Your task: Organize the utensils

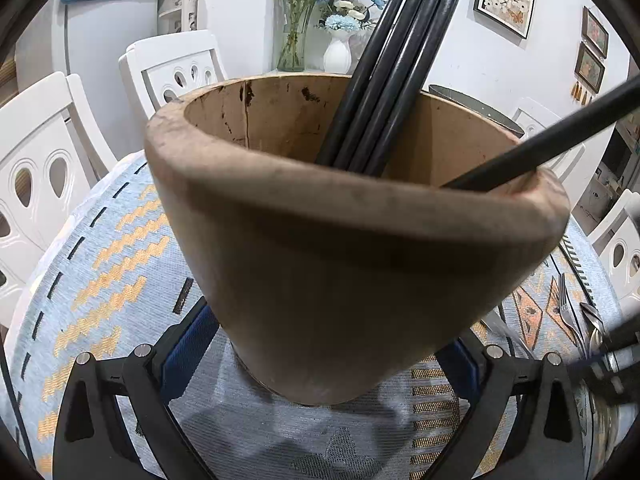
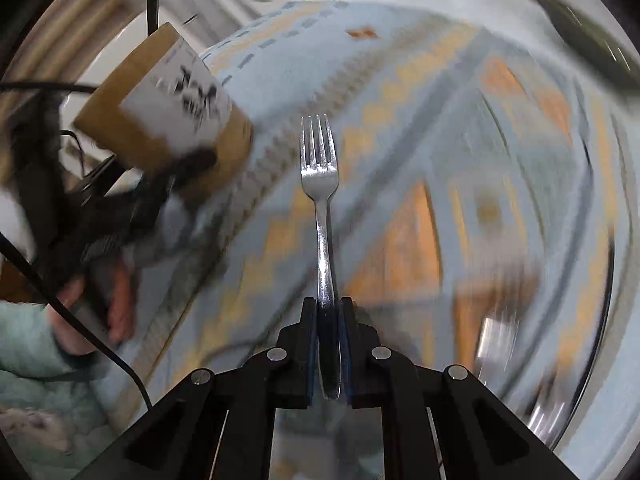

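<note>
Fork (image 2: 319,184) x1 clamped in R gripper (image 2: 328,312), L gripper (image 1: 320,360) clamped on holder (image 1: 340,240), 5 chopsticks (image 1: 392,80) inside

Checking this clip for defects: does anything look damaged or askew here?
The wooden holder held by the left gripper has a cracked, dark-chipped inner rim, and one chopstick leans apart from the bundle. The fork sits straight in the right gripper.

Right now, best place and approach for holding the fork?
Grip the fork by its handle end, from behind along its length. The right gripper is already shut on the narrow handle there, tines pointing away. That leaves the tines free to lead into the wooden holder beside the chopsticks.
</note>
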A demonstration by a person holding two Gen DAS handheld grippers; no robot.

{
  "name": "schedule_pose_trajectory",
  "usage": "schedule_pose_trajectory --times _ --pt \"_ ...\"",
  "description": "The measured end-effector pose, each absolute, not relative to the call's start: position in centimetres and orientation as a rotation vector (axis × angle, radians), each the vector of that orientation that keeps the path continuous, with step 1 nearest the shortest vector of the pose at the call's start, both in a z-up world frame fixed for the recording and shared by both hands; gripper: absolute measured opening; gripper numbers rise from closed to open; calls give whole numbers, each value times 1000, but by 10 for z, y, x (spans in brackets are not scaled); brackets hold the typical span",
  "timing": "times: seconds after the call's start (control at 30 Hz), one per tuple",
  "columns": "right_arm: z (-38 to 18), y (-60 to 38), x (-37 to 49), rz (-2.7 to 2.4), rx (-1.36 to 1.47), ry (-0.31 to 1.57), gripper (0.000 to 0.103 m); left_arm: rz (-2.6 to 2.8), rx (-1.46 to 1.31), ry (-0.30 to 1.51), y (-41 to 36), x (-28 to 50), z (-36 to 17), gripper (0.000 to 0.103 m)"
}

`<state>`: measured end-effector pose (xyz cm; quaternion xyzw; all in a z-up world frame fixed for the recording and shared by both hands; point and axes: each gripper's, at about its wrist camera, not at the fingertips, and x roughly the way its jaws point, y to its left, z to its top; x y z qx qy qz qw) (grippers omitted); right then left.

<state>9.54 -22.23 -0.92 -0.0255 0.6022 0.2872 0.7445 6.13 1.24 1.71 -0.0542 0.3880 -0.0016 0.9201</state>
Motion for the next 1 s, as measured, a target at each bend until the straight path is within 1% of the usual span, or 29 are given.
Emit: schedule_pose_trajectory --times 0.2,0.33,0.37,0.4,0.5,0.67,1.0 --pt "-22 -255 23 526 284 1467 10 -7 -110 802 11 62 17 100" --pt "-11 -261 25 544 395 1441 11 -8 -112 807 11 64 16 100" --pt "-6 -266 29 547 406 1426 14 -8 -113 808 11 65 17 100" --pt "-2 -267 33 542 399 1409 16 -8 -114 808 11 65 17 100" --pt "3 -264 52 503 322 1369 16 -8 -116 806 12 65 17 100" --pt "-5 -252 76 453 166 1366 16 -7 -117 802 13 65 17 100" --pt "-9 -219 89 490 31 1369 18 -5 -115 801 14 62 17 100"
